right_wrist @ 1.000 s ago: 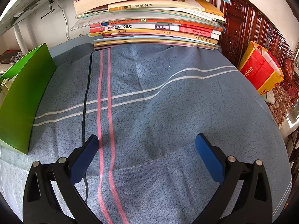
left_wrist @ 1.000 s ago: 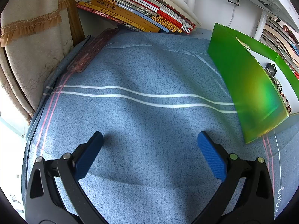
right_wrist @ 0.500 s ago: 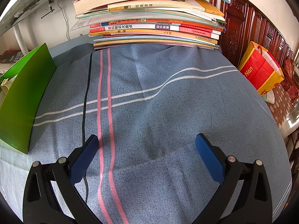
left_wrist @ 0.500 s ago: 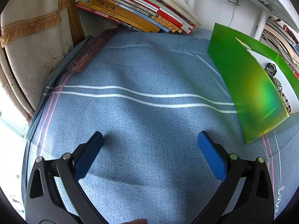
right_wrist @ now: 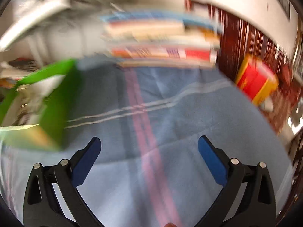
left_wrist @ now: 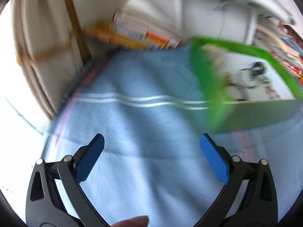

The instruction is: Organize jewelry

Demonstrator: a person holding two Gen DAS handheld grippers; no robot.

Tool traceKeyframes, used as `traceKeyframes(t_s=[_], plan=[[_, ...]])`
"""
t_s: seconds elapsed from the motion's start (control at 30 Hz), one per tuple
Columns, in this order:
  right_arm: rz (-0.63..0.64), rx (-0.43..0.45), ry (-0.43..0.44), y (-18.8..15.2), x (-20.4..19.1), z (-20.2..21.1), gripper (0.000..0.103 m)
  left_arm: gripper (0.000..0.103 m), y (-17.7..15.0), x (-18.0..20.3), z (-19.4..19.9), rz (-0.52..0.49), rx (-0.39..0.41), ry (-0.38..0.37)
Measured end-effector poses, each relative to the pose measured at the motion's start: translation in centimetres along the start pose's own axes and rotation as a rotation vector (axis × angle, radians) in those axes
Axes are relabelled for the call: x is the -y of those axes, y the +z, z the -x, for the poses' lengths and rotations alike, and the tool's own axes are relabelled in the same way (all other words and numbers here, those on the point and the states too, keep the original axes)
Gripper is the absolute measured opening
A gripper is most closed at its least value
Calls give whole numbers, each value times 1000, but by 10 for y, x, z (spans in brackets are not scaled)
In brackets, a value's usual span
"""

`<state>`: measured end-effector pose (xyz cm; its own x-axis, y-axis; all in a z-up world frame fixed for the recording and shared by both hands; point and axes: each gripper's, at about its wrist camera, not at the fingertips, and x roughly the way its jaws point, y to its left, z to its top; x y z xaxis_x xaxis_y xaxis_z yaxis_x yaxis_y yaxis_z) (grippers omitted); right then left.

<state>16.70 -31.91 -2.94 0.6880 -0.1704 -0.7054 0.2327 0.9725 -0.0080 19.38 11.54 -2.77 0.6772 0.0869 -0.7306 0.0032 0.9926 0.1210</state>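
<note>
Both views are smeared with motion blur, so fine detail is lost. The left tongs (left_wrist: 151, 141), black-armed with blue ribbed pads, stand wide apart with nothing between them, held above the blue cloth with white and pink stripes (left_wrist: 136, 124) that covers the table. They point across the cloth toward the far wall, and a fingertip (left_wrist: 132, 221) shows at the bottom edge of that view.

The right tongs (right_wrist: 149, 143) are of the same make and also gape open and empty, poised over the same striped blue cloth (right_wrist: 170, 123) with the pink stripes running between their arms.

The open green cardboard box (left_wrist: 206, 79) with a pale inside stands on the cloth ahead and to the right of the left tongs, and ahead and to the left of the right tongs (right_wrist: 56, 98) — so it sits between the two. Inside it lie the small pieces of jewellery (left_wrist: 251, 73), dark and silvery, too blurred to tell apart.

At the back of the table a leaning row of books (left_wrist: 136, 36) rests against the wall, and a flat stack of books (right_wrist: 162, 45) lies on the right side. A red and yellow bag (right_wrist: 255, 81) stands beyond the table's right edge.
</note>
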Motion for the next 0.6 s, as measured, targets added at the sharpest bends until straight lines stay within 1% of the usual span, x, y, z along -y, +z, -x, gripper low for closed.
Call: traceKeyframes(t_s=[0.03,0.1,0.17,0.2,0.23,0.33,0.43,0.53,0.6], plan=[[12,24,39,-8,-13,22,100,99,-2,10,17,3,28,-14],[22,51,94,-21,-31,54,100,99,-9,32,56,34,80,-93],[47,92,118,-35,-48,84,101,99,-16,47,82,59,116,-144],[61,100,126,-41,-56,96,101,99,-20,56,92,64,126,-149],[70,105,139,-48,-62,107,100,99,-24,65,103,69,137,-146],[81,126,162,-64,-68,132,101,99,-32,81,119,77,149,-153],[80,143,162,-70,-67,141,101,99,-45,98,133,53,169,-130],[63,154,171,-71,-62,146,101,99,-52,107,138,26,173,-127],[67,154,167,-73,-62,147,101,99,-57,110,144,24,177,-92]])
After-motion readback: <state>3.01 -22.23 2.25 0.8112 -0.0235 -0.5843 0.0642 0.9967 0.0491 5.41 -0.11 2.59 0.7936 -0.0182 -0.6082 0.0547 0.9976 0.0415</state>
